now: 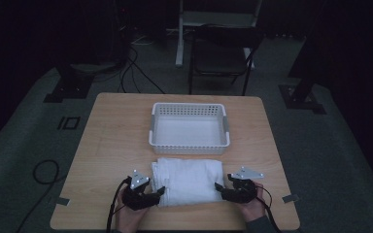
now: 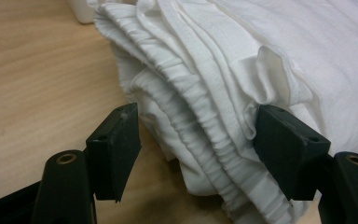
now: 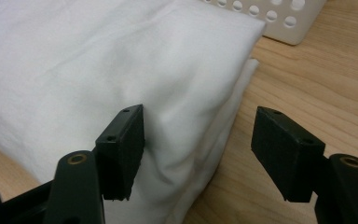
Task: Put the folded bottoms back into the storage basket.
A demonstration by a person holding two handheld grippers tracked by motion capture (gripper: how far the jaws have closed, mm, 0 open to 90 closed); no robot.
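A: Where does the cloth sit?

B: The folded white cloth (image 1: 188, 180) lies on the table (image 1: 111, 141), near my edge, just in front of the white basket (image 1: 189, 143). Cloth and basket are close, but I cannot tell whether they touch.

A: Left side?

B: My left gripper (image 1: 159, 193) is at the cloth's left edge, by the near corner. In the left gripper view its jaws stand apart around the stacked folds (image 2: 200, 126). One finger (image 2: 286, 149) touches the cloth; the other finger (image 2: 116, 147) stands clear over bare wood. No clamp.

A: Right side?

B: My right gripper (image 1: 218, 188) is at the cloth's right edge. Jaws apart. In the right gripper view one finger (image 3: 123, 147) rests against the cloth (image 3: 98, 74), the other finger (image 3: 284, 154) over bare table.
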